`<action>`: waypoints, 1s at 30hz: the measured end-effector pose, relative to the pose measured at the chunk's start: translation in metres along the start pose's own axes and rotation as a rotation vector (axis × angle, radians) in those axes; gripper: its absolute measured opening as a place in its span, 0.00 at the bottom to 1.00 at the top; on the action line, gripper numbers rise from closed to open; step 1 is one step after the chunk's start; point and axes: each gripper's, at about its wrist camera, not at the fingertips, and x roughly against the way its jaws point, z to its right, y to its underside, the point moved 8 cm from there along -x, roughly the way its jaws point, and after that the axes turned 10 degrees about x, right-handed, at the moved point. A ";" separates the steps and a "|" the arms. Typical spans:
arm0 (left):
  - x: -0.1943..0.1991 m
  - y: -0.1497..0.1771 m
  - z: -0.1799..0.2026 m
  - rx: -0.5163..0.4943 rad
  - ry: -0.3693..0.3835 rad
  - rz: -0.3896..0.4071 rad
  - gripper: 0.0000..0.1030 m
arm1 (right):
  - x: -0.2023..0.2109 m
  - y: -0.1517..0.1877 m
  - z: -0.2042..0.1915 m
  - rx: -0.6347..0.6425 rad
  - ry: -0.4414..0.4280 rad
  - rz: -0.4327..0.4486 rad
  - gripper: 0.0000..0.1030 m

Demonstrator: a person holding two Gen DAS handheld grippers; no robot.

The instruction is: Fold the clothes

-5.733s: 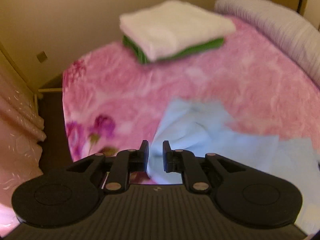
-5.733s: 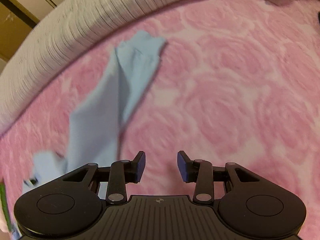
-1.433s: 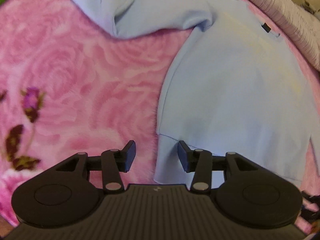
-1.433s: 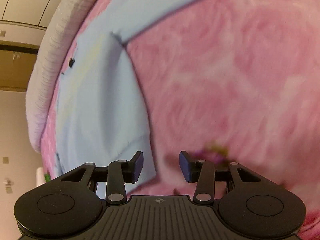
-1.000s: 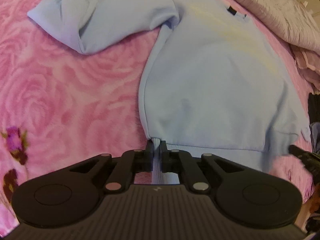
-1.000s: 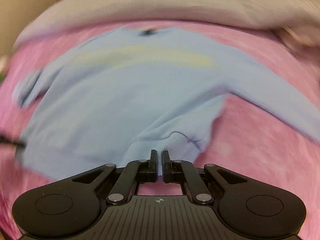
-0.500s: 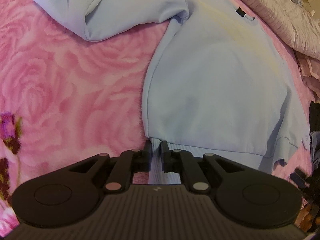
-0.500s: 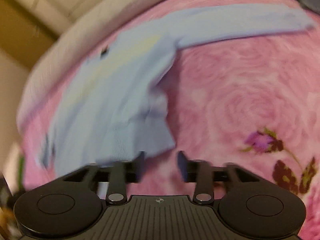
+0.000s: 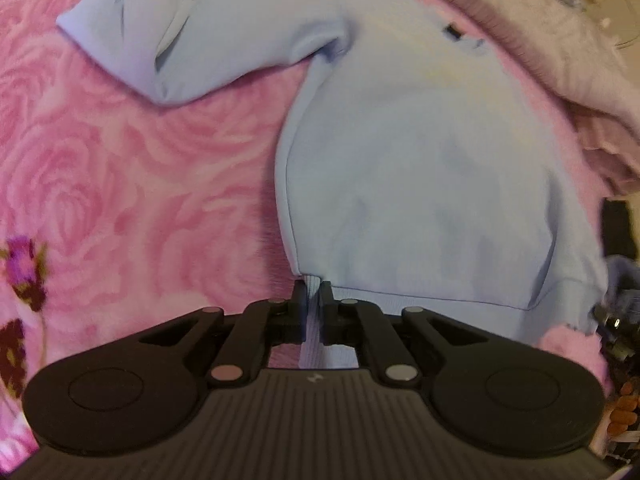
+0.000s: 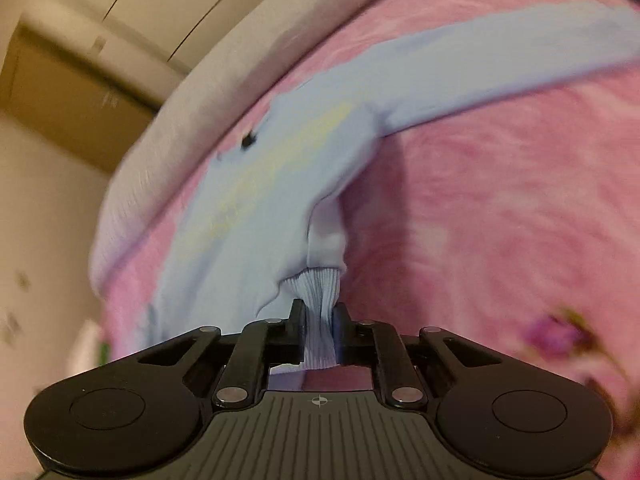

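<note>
Hand-held gripper (image 10: 319, 326) closing on sweatshirt (image 10: 280, 184) hem

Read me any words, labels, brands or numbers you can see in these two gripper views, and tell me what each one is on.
None can be read.
The small dark tag at the neck of the light blue sweatshirt: too small to read.
The pale yellow print across its chest: too faint and blurred to read.
The left gripper and right gripper bodies each carry only a small symbol, no lettering.

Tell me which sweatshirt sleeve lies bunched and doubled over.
The light blue sweatshirt's sleeve in the left wrist view, cuff crumpled back; the other sleeve stretches out straight across the pink rose blanket.
</note>
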 end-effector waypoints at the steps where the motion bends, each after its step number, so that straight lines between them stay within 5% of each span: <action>1: 0.006 0.002 0.003 -0.005 0.014 0.001 0.02 | 0.015 0.001 0.011 -0.059 0.001 -0.011 0.11; 5: 0.005 0.022 0.001 -0.013 -0.029 -0.032 0.05 | 0.032 0.039 0.084 -0.315 0.133 -0.178 0.12; 7: -0.009 0.036 -0.006 -0.015 -0.092 -0.078 0.05 | 0.032 0.057 0.116 -0.325 0.296 -0.250 0.11; 8: -0.013 0.040 -0.008 -0.014 -0.103 -0.083 0.06 | 0.034 0.057 0.120 -0.293 0.307 -0.246 0.11; 10: -0.009 0.043 -0.008 -0.001 -0.076 -0.047 0.08 | 0.040 0.054 0.117 -0.284 0.272 -0.221 0.13; 13: -0.003 0.043 -0.008 0.046 -0.020 -0.010 0.31 | 0.043 0.048 0.110 -0.242 0.213 -0.179 0.29; 15: -0.006 0.042 -0.007 0.051 -0.006 0.002 0.33 | 0.037 0.046 0.103 -0.197 0.180 -0.176 0.41; 17: -0.017 0.042 -0.006 0.024 -0.030 -0.005 0.30 | 0.026 0.045 0.094 -0.159 0.159 -0.179 0.42; 19: -0.028 0.045 -0.004 -0.015 -0.061 -0.007 0.21 | 0.017 0.049 0.086 -0.126 0.163 -0.199 0.38; 20: -0.028 0.044 -0.002 -0.036 -0.064 -0.002 0.04 | 0.013 0.053 0.086 -0.107 0.192 -0.218 0.10; 24: -0.006 0.048 0.008 -0.033 0.012 0.037 0.04 | 0.024 0.044 0.075 -0.013 0.233 -0.214 0.05; 30: -0.019 0.069 0.002 -0.073 -0.075 0.017 0.06 | 0.020 0.056 0.092 -0.049 0.255 -0.274 0.10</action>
